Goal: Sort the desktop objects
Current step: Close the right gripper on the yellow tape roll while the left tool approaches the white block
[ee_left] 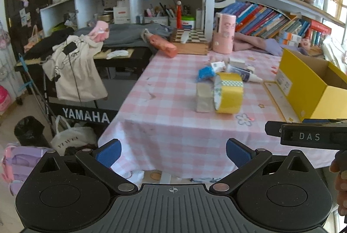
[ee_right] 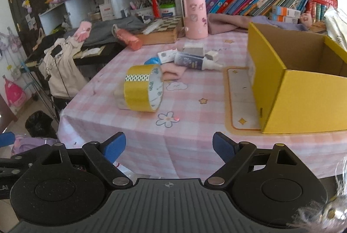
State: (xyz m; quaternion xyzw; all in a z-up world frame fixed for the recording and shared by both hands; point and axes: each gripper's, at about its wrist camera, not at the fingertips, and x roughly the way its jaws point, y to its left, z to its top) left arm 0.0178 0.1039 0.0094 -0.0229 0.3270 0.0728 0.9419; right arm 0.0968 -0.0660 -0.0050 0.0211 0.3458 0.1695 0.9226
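Observation:
A yellow tape roll (ee_left: 228, 93) (ee_right: 143, 88) stands on edge on the pink checked tablecloth, leaning against a beige block (ee_left: 203, 97). Behind it lie a blue wad (ee_left: 205, 73), a white-capped dark bottle (ee_left: 244, 75) (ee_right: 196, 62), small white boxes (ee_right: 194, 48) and a pink cloth (ee_right: 172, 72). An open yellow cardboard box (ee_left: 303, 85) (ee_right: 299, 89) sits at the right. My left gripper (ee_left: 173, 152) is open and empty at the table's near edge. My right gripper (ee_right: 169, 146) is open and empty, also short of the tape.
A pink cylinder (ee_right: 195, 16), a salmon bottle (ee_right: 128, 38) and a checkered board (ee_right: 164, 29) stand at the table's far side under bookshelves. A Yamaha keyboard (ee_left: 86, 115) draped with clothes is on the left. A beige mat (ee_right: 240, 98) lies under the box.

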